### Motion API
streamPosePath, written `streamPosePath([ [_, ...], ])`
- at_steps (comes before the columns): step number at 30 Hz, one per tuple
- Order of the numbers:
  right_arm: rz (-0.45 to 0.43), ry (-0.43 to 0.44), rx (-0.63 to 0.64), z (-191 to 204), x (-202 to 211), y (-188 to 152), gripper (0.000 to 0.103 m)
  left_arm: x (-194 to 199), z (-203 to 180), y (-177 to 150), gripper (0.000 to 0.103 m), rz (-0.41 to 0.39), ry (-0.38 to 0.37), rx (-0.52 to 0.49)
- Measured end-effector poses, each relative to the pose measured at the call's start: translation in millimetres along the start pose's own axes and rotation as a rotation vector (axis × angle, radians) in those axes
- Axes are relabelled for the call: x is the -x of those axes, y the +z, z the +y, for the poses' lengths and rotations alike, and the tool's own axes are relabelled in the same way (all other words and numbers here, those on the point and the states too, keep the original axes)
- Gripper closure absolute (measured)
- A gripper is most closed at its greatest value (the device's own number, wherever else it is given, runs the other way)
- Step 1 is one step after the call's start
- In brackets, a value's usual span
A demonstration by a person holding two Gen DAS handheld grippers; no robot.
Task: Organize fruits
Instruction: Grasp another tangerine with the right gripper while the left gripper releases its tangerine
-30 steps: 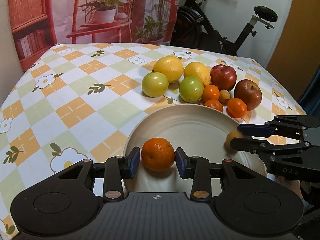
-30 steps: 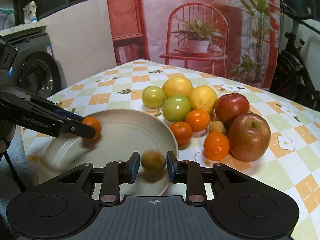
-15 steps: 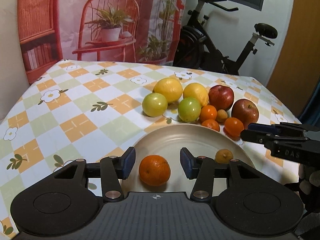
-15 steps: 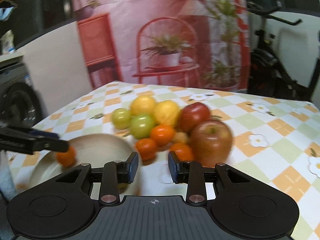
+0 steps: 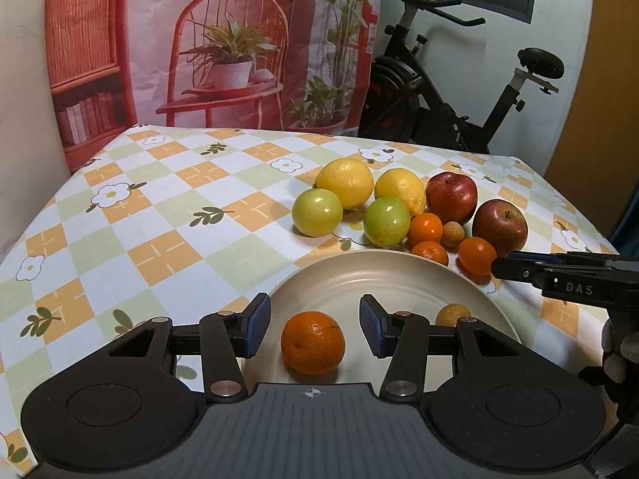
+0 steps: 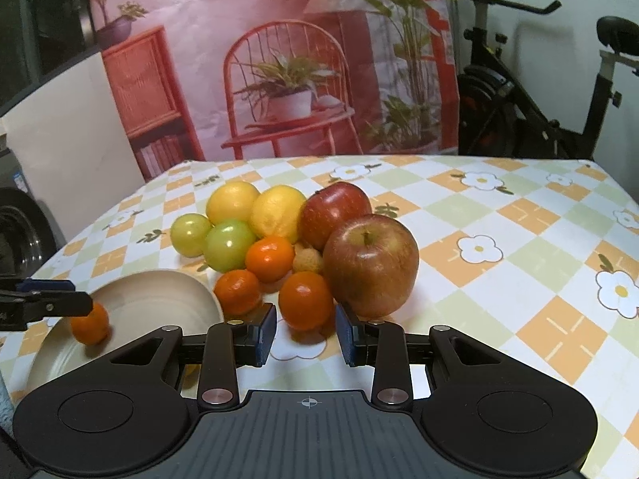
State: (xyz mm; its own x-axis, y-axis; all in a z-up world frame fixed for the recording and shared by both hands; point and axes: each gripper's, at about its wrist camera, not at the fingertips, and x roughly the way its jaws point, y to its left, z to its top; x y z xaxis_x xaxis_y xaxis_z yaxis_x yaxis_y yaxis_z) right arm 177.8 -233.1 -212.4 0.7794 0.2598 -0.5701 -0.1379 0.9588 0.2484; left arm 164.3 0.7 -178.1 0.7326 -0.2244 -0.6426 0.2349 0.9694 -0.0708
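Saw a big orange [image 5: 312, 342] sitting in the pale plate [image 5: 359, 275], near the front rim. Saw a small brown fruit [image 5: 452, 314] in the same plate, off to the right and apart from the orange. Found the left gripper [image 5: 314, 325] low over the plate with its blue pads wide apart, one on each side of the orange and not touching it.

Looked past the plate and saw the other fruits bunched together on the checked tablecloth [image 5: 159, 219]: two lemons [image 5: 345, 187] at the back, two green fruits [image 5: 317, 212] in front of them, two red apples [image 6: 371, 265] to the right, and three little oranges with one more small brown fruit tucked between.

Found the right gripper [image 6: 306, 329] down by that bunch, fingers only a little apart and holding nothing. Saw the nearest little orange [image 6: 305, 301] right at the tips, just beside the front apple. Could not tell if the pads touched it.

Saw a red picture curtain [image 5: 223, 40] and an exercise bike [image 5: 439, 92] behind the table.
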Motion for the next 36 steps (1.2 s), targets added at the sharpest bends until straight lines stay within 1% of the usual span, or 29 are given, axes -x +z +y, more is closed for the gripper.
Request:
streamPosePath([
  [6,0.027,0.003,0.012,3.9,-12.2,5.2,0.073,1.5,-0.8,-0.4,0.051,-0.009,-0.001,0.004],
  [15,0.018,-0.011,0.023,8.0,-18.6,9.4,0.075,0.6,-2.4,-1.7,0.051,-0.004,0.003,-0.004],
  [21,0.016,-0.018,0.043,13.0,-27.6,13.7,0.072,0.3,-2.2,-1.8,0.051,0.0,0.003,-0.006],
  [24,0.029,-0.013,0.056,16.1,-34.8,15.0,0.068,0.0,-3.0,-2.0,0.051,0.002,0.004,-0.01],
  [29,0.041,-0.021,0.077,20.5,-41.9,15.6,0.07,-0.8,-4.6,-3.0,0.051,0.007,0.005,-0.011],
  [36,0.03,-0.001,0.055,14.3,-35.7,9.7,0.071,-0.4,-5.9,-2.6,0.051,0.006,0.012,-0.018],
])
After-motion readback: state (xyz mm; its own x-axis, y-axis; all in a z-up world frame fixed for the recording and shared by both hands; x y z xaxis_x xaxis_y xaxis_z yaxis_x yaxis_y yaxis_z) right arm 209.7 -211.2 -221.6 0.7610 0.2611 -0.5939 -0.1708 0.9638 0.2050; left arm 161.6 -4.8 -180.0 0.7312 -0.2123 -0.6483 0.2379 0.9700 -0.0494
